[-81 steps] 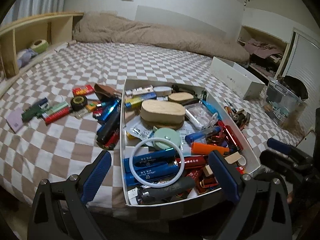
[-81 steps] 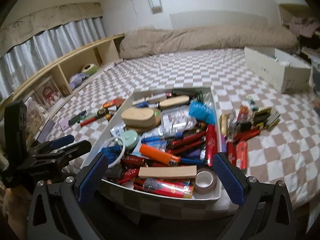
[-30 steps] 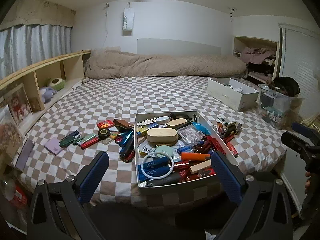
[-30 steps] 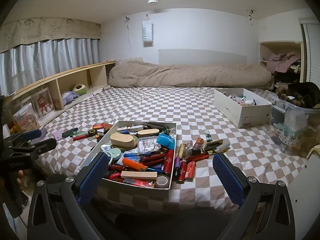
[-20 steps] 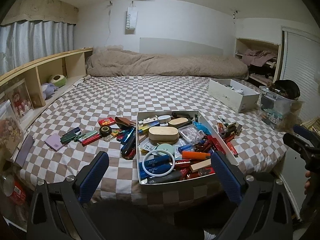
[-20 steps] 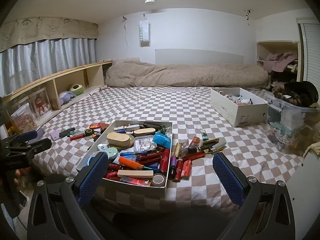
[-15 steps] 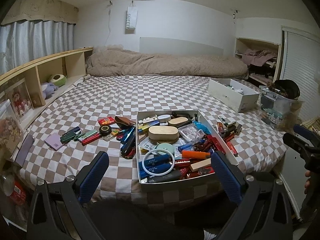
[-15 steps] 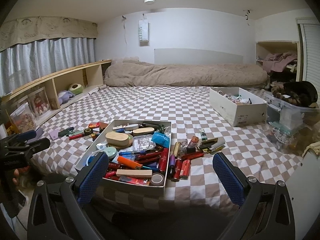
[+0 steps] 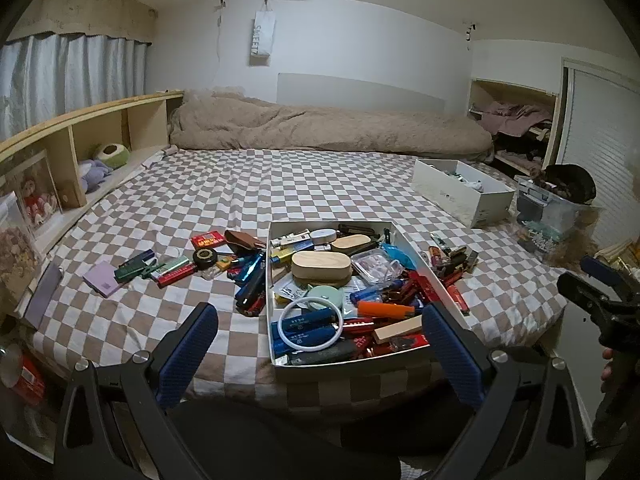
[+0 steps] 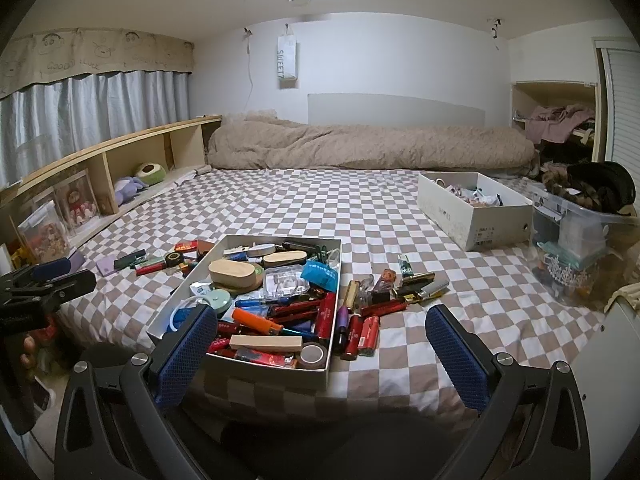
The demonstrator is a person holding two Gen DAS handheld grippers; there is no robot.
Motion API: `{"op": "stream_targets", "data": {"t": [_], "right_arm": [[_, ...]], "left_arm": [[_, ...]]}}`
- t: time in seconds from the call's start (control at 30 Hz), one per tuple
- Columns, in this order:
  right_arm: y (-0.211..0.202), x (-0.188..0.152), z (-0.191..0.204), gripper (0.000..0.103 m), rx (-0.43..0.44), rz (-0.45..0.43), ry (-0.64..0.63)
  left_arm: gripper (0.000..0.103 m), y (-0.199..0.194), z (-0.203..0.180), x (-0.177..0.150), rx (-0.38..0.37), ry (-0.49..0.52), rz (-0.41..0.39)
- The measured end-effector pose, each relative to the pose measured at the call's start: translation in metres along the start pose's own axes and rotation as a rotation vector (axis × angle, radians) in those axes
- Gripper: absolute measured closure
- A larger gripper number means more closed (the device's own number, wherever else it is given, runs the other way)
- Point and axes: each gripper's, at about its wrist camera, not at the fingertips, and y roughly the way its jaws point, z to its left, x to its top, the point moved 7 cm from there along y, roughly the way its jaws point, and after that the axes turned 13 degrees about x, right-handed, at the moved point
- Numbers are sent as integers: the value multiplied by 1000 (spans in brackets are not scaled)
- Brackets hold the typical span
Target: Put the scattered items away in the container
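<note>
A white cardboard container (image 9: 330,362) (image 10: 260,374) full of pens, lighters and small cases sits near the front edge of the checkered bed. Scattered items lie on the bed to its left (image 9: 168,268) (image 10: 148,266) and to its right (image 9: 452,258) (image 10: 384,300). My left gripper (image 9: 320,346) is open and empty, held back off the bed in front of the container. My right gripper (image 10: 322,344) is open and empty, also back from the bed edge. Each gripper shows at the edge of the other's view (image 9: 596,284) (image 10: 48,280).
A white shoe box (image 9: 460,194) (image 10: 476,210) stands on the bed at the right. A clear plastic bin (image 10: 576,236) stands beyond the bed's right side. A wooden shelf (image 9: 72,140) runs along the left. A beige duvet (image 10: 360,146) lies at the far end.
Both grippers have pulled back and up from the container, which now looks smaller and farther. Nothing was taken hold of; the items have not moved.
</note>
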Motion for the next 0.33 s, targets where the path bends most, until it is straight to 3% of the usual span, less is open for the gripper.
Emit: {"op": "stream_targets", "data": {"t": [0.33], "right_arm": [[1,-1,1,0,-1,2,-2]], "left_arm": [[0,2,-2,-3,33,19,-10]]}}
